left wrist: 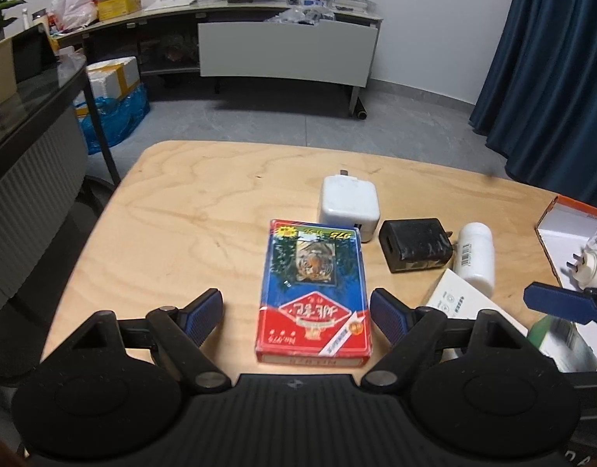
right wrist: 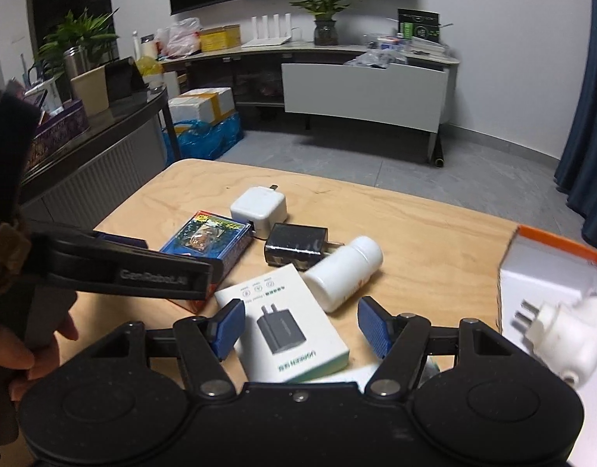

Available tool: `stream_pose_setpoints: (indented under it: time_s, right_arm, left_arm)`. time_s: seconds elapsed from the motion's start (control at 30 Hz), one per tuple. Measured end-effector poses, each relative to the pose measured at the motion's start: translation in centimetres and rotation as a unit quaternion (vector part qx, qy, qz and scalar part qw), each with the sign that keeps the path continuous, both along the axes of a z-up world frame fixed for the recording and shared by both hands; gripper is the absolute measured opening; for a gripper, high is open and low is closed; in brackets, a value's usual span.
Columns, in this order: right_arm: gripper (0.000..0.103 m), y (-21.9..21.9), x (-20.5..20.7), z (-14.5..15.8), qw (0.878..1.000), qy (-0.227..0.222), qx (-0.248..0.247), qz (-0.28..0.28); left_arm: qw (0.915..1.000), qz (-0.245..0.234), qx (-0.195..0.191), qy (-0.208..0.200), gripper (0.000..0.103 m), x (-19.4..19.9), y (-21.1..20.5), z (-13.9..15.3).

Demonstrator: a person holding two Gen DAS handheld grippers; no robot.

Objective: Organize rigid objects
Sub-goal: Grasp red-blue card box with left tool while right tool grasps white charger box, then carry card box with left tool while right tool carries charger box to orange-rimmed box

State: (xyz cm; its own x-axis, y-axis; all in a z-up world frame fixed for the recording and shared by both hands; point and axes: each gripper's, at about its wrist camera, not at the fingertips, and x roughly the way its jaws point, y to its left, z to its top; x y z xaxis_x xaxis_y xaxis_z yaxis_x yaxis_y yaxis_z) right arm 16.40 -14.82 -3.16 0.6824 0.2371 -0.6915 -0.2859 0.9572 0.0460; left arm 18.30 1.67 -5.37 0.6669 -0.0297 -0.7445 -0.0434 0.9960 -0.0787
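The card box (left wrist: 314, 292) lay flat on the desk (left wrist: 189, 210), long axis running 12 to 6, between the wide-open, empty left tool (left wrist: 297, 313). The right tool (right wrist: 301, 329) gaped empty astride the charger box (right wrist: 287, 323).

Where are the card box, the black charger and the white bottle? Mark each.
card box (left wrist: 313, 292): left wrist view, middle of its top face.
black charger (left wrist: 413, 244): left wrist view, top face.
white bottle (right wrist: 343, 278): right wrist view, its side.

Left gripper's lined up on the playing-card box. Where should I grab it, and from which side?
Grip the playing-card box across its two long side edges, coming down from above at its near end. It lies flat, long axis running away between the open left gripper fingers, and the white charger crowds its far end.
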Motion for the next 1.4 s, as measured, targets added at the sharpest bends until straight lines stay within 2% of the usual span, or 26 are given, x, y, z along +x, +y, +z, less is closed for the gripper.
stream_pose_setpoints:
  time_s: [0.13, 0.27, 0.37, 0.47, 0.63, 0.7, 0.73, 0.77, 0.83, 0.87, 1.0, 1.2, 1.4]
  right_arm:
    - [0.079, 0.3, 0.7, -0.4, 1.000, 0.009, -0.008, 0.022]
    - [0.081, 0.3, 1.2, -0.5, 1.000, 0.015, 0.003, 0.027]
    - [0.081, 0.2, 1.0, -0.6, 0.998, 0.026, 0.016, 0.054]
    - [0.081, 0.7, 1.0, -1.2, 0.998, 0.035, -0.006, 0.057]
    - [0.082, 1.2, 1.5, -2.1, 0.997, 0.049, -0.010, 0.051]
    - [0.080, 1.3, 1.5, -2.2, 0.998, 0.047, -0.011, 0.050]
    - [0.074, 1.5, 1.5, -2.2, 0.998, 0.045, -0.011, 0.050]
    - [0.072, 1.6, 1.3, -2.2, 0.998, 0.040, -0.011, 0.049]
    - [0.071, 1.9, 1.1, -2.2, 0.998, 0.033, -0.014, 0.049]
    - [0.071, 2.0, 0.9, -2.2, 0.998, 0.030, -0.009, 0.052]
    - [0.071, 2.1, 0.0, -1.8, 0.999, 0.005, -0.006, 0.039]
    - [0.071, 1.2, -0.3, -0.6, 1.000, -0.008, 0.018, 0.018]
    - [0.071, 1.5, -2.1, 0.4, 0.999, -0.014, 0.033, 0.011]
  left_arm:
    - [0.9999, -0.007, 0.011, -0.001, 0.091, 0.7, -0.4, -0.5]
    - [0.9996, -0.016, 0.021, -0.007, 0.091, 1.1, -0.8, -0.6]
    - [0.9992, -0.026, 0.030, -0.010, 0.092, 1.0, -1.0, -0.7]
    - [0.9980, -0.036, 0.049, -0.019, 0.094, 0.8, -1.5, -1.0]
    - [0.9979, -0.032, 0.048, -0.027, 0.095, 1.1, -1.3, -1.1]
    - [0.9978, -0.032, 0.049, -0.031, 0.089, 1.1, -1.0, -0.9]
    - [0.9978, -0.031, 0.048, -0.035, 0.083, 0.8, -0.9, -0.9]
    - [0.9977, -0.031, 0.046, -0.038, 0.081, 0.7, -0.7, -0.8]
    - [0.9973, -0.036, 0.047, -0.044, 0.065, 0.4, -0.6, -0.7]
    - [0.9972, -0.035, 0.048, -0.046, 0.060, 0.3, -0.6, -0.6]
    - [0.9975, -0.033, 0.040, -0.047, 0.060, 0.0, -0.2, -0.6]
    - [0.9984, -0.022, 0.018, -0.049, 0.060, -1.5, 0.4, 0.0]
    - [0.9977, -0.001, 0.022, -0.064, 0.060, -4.2, 0.5, 1.9]
